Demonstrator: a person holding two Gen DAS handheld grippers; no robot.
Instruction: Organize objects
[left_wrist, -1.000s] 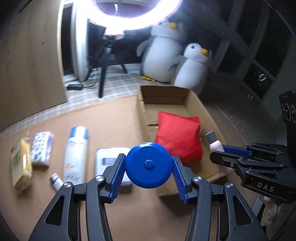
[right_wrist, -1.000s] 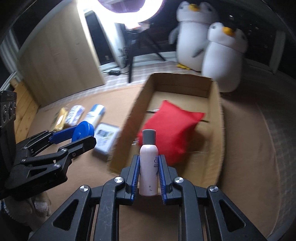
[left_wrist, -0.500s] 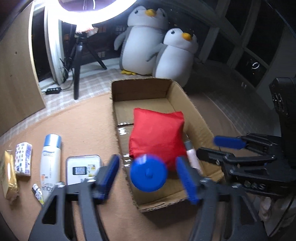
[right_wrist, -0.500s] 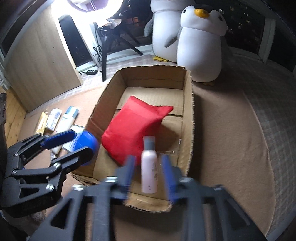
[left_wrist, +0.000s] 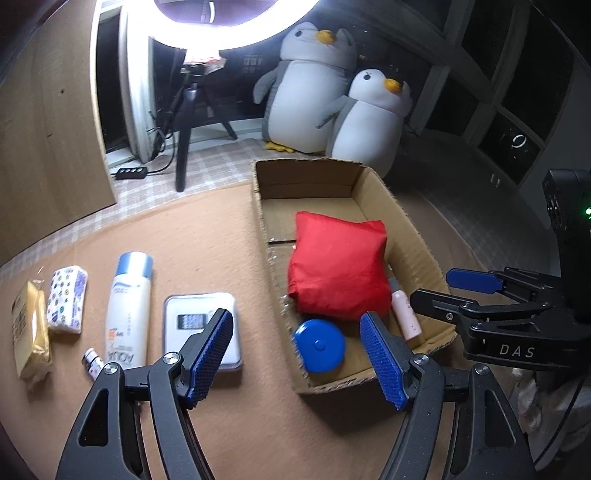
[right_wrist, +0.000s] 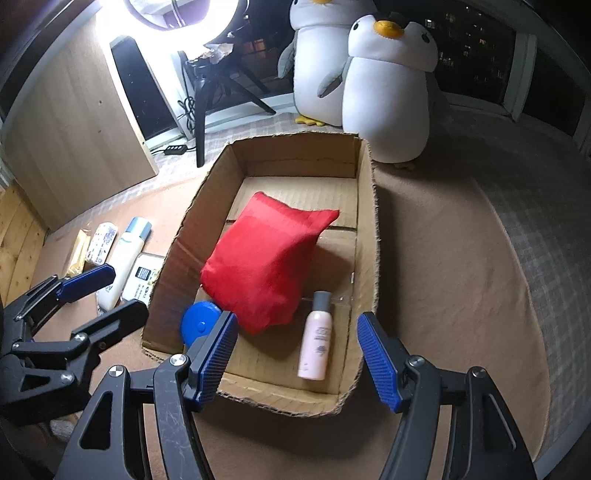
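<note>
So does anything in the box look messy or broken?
Nothing looks broken. The pink bottle lies on its side in the cardboard box beside the red pouch; the blue round case sits in the near corner.

We see a bright ring light (left_wrist: 236, 22) on a tripod (left_wrist: 186, 122) beside a wooden panel (left_wrist: 48, 129). Dark windows (right_wrist: 476, 48) line the wall behind two plush penguins (left_wrist: 332, 99).
</note>
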